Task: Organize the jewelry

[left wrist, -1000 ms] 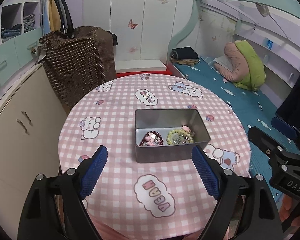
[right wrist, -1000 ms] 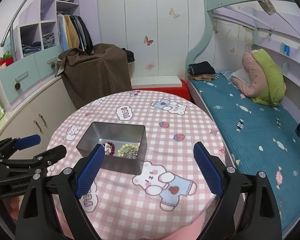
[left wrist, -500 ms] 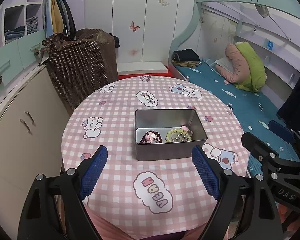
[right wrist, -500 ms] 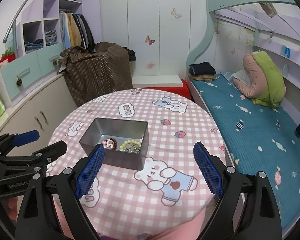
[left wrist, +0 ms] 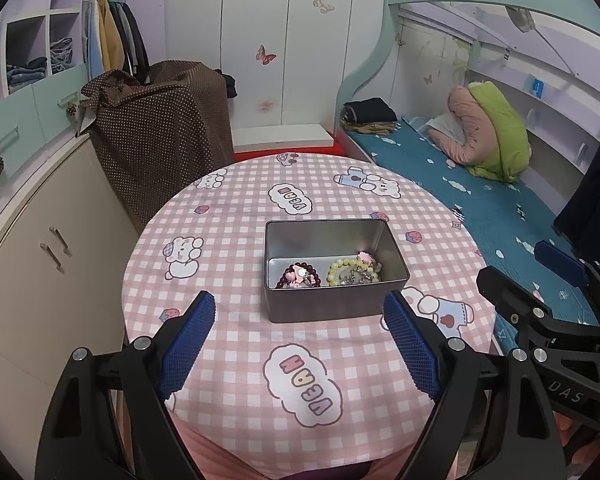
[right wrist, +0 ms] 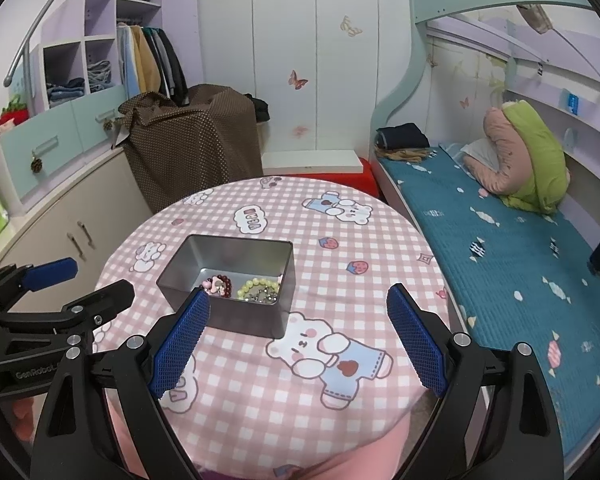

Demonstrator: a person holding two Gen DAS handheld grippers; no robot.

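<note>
An open metal tin [left wrist: 332, 304] [right wrist: 188, 300] stands near the middle of a round table with a pink checked cloth [left wrist: 236, 240] [right wrist: 340, 264]. Inside the tin lie a dark red bead bracelet [left wrist: 298, 275] [right wrist: 220, 285] and a yellow-green bead bracelet [left wrist: 350, 271] [right wrist: 258, 289]. My left gripper [left wrist: 300, 338] hangs over the table's near edge, short of the tin, open and empty. To the tin's right, my right gripper [right wrist: 298, 340] is open and empty too.
A teal-covered bed [left wrist: 480, 200] [right wrist: 500, 248] runs along the table's right side. A cabinet [left wrist: 48, 248] and a brown dotted cover [left wrist: 160, 136] stand to the left. In the left wrist view, the other gripper [left wrist: 556, 292] shows at the right edge.
Both views have drawn back and up a little from the table. The tin looks smaller and more of the table's near edge shows. Both pairs of jaws stay wide.
</note>
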